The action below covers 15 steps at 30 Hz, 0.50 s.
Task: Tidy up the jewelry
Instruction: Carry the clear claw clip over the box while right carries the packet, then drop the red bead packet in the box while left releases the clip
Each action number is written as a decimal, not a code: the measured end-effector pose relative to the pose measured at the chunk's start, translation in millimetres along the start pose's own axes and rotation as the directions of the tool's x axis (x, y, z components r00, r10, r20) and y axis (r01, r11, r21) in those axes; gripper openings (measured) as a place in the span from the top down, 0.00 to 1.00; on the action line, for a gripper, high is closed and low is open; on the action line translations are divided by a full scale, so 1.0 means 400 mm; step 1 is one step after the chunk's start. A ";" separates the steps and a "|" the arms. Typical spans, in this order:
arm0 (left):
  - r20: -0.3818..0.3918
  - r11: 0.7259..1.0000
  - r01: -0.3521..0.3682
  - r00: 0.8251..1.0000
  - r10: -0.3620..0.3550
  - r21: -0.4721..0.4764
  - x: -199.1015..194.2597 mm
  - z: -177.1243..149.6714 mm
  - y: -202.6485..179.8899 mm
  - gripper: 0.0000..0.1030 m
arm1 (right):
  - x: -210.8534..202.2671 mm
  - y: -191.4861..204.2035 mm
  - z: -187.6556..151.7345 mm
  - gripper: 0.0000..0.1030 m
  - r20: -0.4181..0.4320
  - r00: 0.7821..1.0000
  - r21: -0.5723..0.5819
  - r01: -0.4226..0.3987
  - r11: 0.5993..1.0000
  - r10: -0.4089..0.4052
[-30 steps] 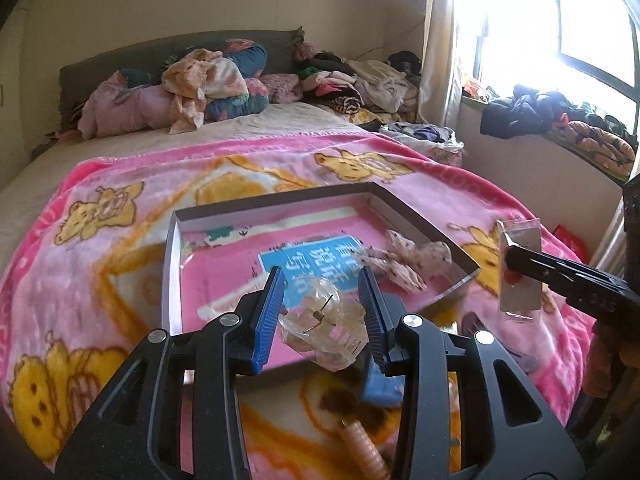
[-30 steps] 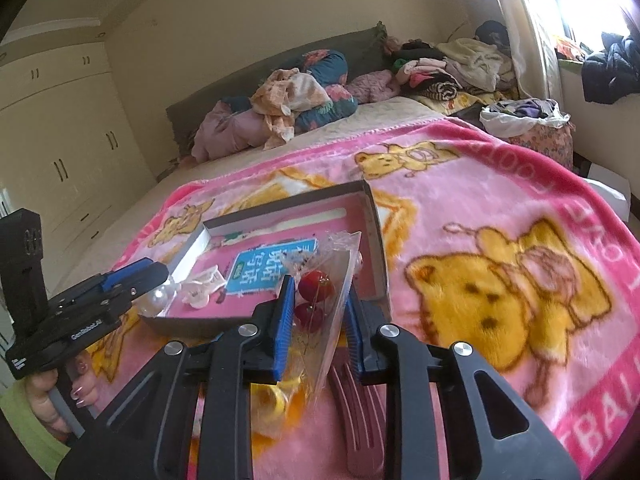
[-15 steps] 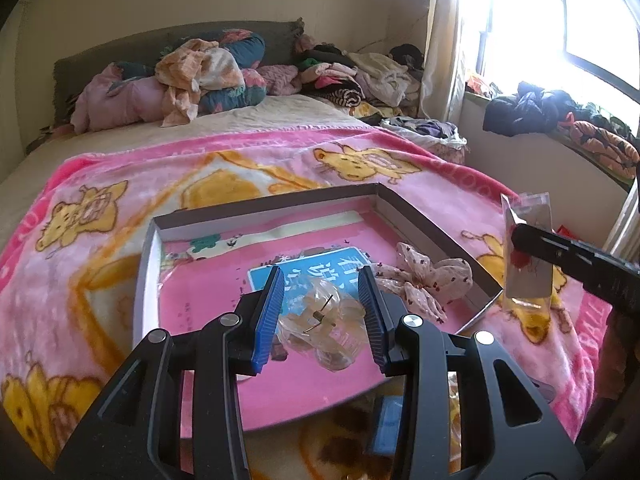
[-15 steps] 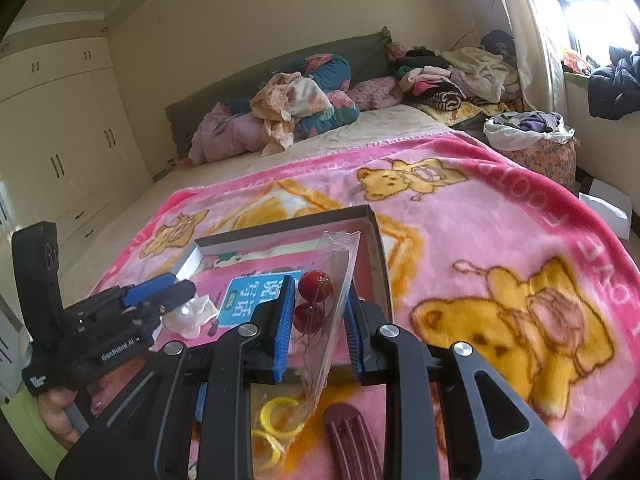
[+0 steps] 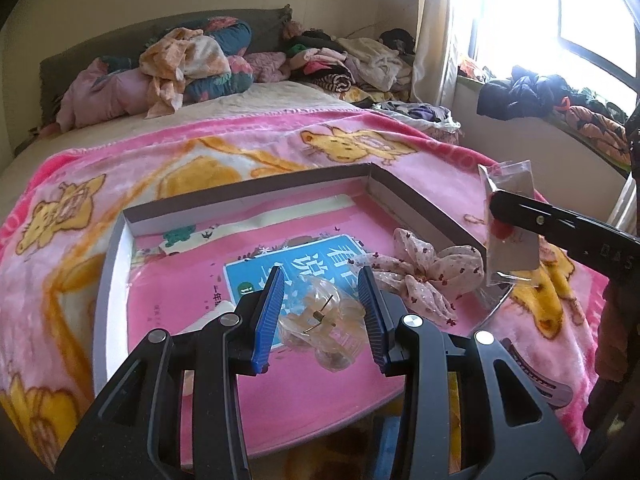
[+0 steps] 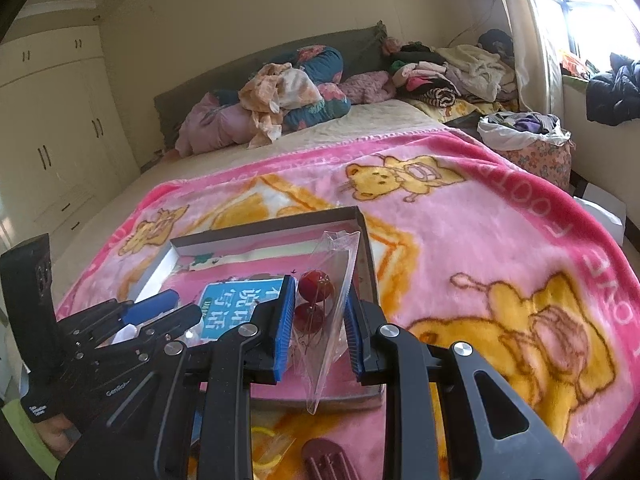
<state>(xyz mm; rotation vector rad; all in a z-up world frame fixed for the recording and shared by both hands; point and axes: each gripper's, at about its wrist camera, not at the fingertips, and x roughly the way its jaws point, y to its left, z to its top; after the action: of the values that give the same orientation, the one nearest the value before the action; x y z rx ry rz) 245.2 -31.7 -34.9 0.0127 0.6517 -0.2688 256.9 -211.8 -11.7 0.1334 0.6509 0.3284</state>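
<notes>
My left gripper (image 5: 322, 314) is shut on a clear plastic claw hair clip (image 5: 324, 328) and holds it over the pink floor of a shallow open box (image 5: 248, 198). A pale spotted fabric bow (image 5: 416, 276) lies in the box's right part. My right gripper (image 6: 318, 320) is shut on a clear packet with red bead earrings (image 6: 316, 284), held over the box's near right edge (image 6: 366, 248). The packet also shows in the left wrist view (image 5: 510, 220), at the box's right corner.
The box lies on a pink bear blanket (image 6: 500, 248). A dark red hair clip (image 6: 326, 460) and yellow hair rings (image 6: 266, 442) lie on the blanket in front of the box. Clothes are piled at the bed's head (image 5: 188, 64).
Both grippers have moved forward over the box with their loads. The claw clip went from the box's near edge to above its floor. The packet moved up to the box's right corner.
</notes>
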 end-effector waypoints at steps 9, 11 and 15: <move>-0.036 1.000 0.023 0.999 -0.023 0.001 0.029 -0.013 -0.003 0.71 | 0.067 0.009 -0.008 0.78 -0.050 0.999 -0.027 0.013 1.000 -0.014; -0.047 1.000 0.028 0.998 -0.028 0.004 0.035 -0.016 -0.005 0.71 | 0.075 0.009 -0.016 0.78 -0.059 0.998 -0.033 0.016 0.999 -0.018; -0.063 0.999 0.034 0.997 -0.033 0.011 0.043 -0.022 -0.008 0.71 | 0.092 0.005 -0.031 0.77 -0.089 0.996 -0.025 0.013 1.000 -0.015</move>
<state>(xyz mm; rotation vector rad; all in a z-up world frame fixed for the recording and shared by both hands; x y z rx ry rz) 252.1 -37.9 -52.0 0.0215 0.7134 -0.3058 276.3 -197.2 -42.1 0.0908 0.7354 0.3301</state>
